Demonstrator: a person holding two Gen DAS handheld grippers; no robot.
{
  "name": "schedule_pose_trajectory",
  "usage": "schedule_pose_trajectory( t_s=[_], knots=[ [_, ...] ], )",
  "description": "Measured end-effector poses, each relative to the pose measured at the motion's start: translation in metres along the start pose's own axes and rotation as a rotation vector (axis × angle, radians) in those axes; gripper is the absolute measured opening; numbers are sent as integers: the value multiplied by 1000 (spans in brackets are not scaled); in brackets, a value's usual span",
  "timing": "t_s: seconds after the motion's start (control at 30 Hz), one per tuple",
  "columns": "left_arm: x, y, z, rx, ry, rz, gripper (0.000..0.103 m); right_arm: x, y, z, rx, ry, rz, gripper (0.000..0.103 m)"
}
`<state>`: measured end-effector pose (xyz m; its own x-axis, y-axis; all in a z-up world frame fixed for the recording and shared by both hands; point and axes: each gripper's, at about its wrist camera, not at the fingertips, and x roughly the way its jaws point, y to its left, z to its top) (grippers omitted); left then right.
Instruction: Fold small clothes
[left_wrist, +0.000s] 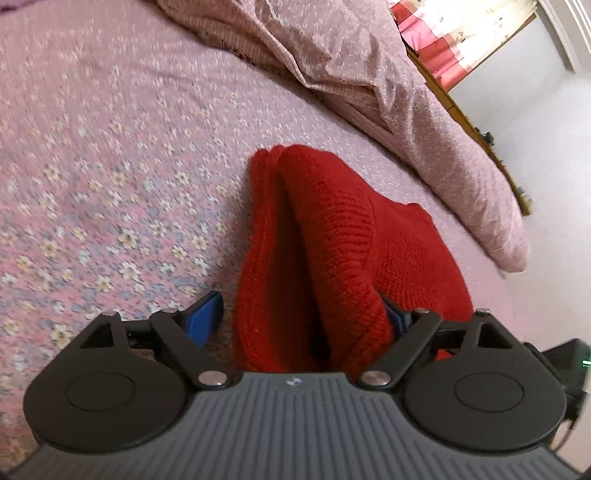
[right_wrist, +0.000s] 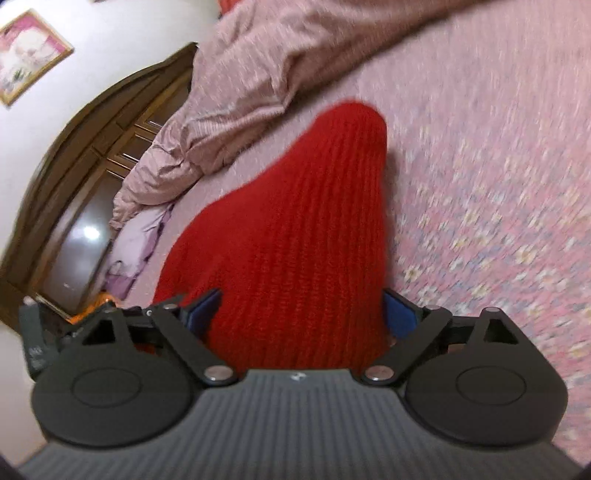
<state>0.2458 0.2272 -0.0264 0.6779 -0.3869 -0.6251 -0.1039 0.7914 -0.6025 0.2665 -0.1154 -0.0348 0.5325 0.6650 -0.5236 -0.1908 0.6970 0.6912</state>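
Note:
A red knitted garment (left_wrist: 332, 229) lies folded over on the pink flowered bedspread (left_wrist: 110, 166), with a deep crease running along its length. My left gripper (left_wrist: 299, 310) stands wide open around its near end; the left blue pad (left_wrist: 207, 314) is clear of the cloth and the right pad is partly hidden behind a knit fold. In the right wrist view the same red garment (right_wrist: 314, 206) fills the space between the blue pads (right_wrist: 399, 317) of my right gripper (right_wrist: 301, 306), whose jaws are spread wide and do not pinch the cloth.
A crumpled pink duvet (left_wrist: 369, 74) is heaped along the far side of the bed. A lilac garment (right_wrist: 136, 243) lies by the dark wooden furniture (right_wrist: 92, 147). A framed picture (right_wrist: 29, 55) hangs on the white wall. A red-and-white curtain (left_wrist: 461, 29) hangs beyond the bed.

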Motion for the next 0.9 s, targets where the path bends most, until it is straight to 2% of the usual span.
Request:
schedule_pose_trajectory(
  t_s=[0.07,0.23,0.4,0.57,0.9],
  knots=[
    [3,0,1,-3,5,-20,89,7,-9,1,56,19,43,94],
    [14,3,-4,-74,34,-125,84,8,-7,-1,42,21,63,94],
    [12,-1,-6,-69,15,-125,79,7,-5,0,40,15,68,94],
    [0,-12,-6,-35,-2,-114,74,-2,0,-2,29,-12,78,84],
    [-23,-34,-21,-16,-13,-121,72,-34,10,-4,24,-45,94,81]
  ],
)
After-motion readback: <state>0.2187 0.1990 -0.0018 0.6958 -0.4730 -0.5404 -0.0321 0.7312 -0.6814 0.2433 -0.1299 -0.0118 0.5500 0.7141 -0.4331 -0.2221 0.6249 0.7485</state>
